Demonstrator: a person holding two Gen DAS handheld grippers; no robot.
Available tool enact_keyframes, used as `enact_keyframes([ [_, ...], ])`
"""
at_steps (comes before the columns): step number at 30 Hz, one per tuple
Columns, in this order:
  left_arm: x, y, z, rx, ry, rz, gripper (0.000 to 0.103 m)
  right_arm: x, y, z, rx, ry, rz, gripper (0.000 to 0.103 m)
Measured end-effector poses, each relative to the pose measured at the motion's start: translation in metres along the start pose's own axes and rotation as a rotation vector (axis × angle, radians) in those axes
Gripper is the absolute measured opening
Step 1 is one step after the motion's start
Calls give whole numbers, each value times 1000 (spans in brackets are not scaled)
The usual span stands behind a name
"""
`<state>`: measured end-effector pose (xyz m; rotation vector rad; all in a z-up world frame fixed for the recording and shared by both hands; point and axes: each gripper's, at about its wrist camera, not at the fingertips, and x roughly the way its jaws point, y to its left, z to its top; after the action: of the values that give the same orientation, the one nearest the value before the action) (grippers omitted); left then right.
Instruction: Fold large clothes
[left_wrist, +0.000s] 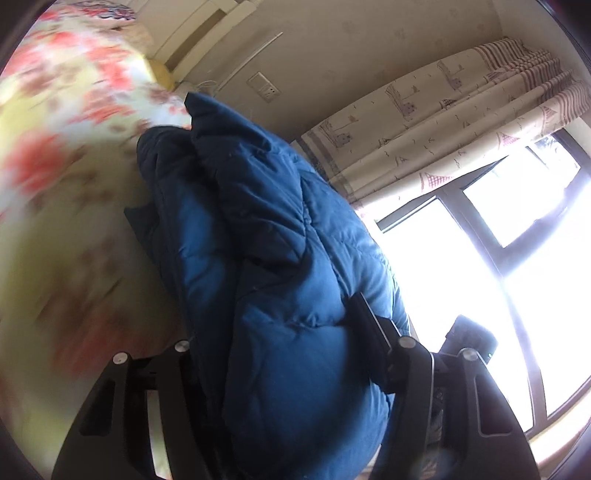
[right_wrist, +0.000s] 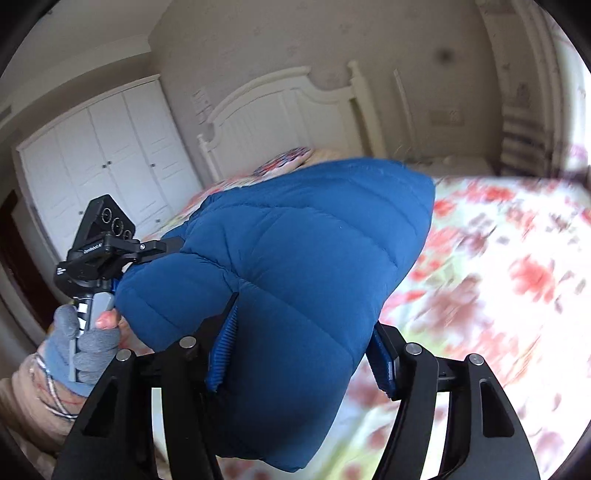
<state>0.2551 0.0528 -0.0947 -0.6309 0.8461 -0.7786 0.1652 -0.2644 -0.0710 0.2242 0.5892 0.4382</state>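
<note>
The blue puffer jacket hung bunched above the floral bedspread, pinched between both tools so it could be carried clear. The right gripper clamped a thick fold; the left gripper likewise squeezed padding, likely mid-fold.

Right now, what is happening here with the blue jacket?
A person is folding a blue puffer jacket over a bed with a floral sheet. Both tongs are shut on the padded fabric: the left tongs and the right tongs. The jacket is bunched and lifted, not lying flat. The sheet looks blurred.
</note>
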Motion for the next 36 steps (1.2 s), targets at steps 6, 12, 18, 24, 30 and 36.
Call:
enact_keyframes([
  [6,83,-14,63,-8,-20,-20,60,25,-69,57,59,-71,-77,62],
  [12,141,19,47,-19,33,54,67,61,-107,27,119,56,-118,65],
  [18,121,12,43,-16,26,116,73,51,-101,33,140,72,-167,78],
  [24,72,-48,23,174,-79,298,87,-24,-62,29,122,-50,-209,86],
  [30,-10,-175,-12,500,-440,467,101,-124,7,46,-50,-304,-344,87],
  [36,-50,-249,-74,682,-668,671,101,-171,47,27,-80,-404,-449,87],
])
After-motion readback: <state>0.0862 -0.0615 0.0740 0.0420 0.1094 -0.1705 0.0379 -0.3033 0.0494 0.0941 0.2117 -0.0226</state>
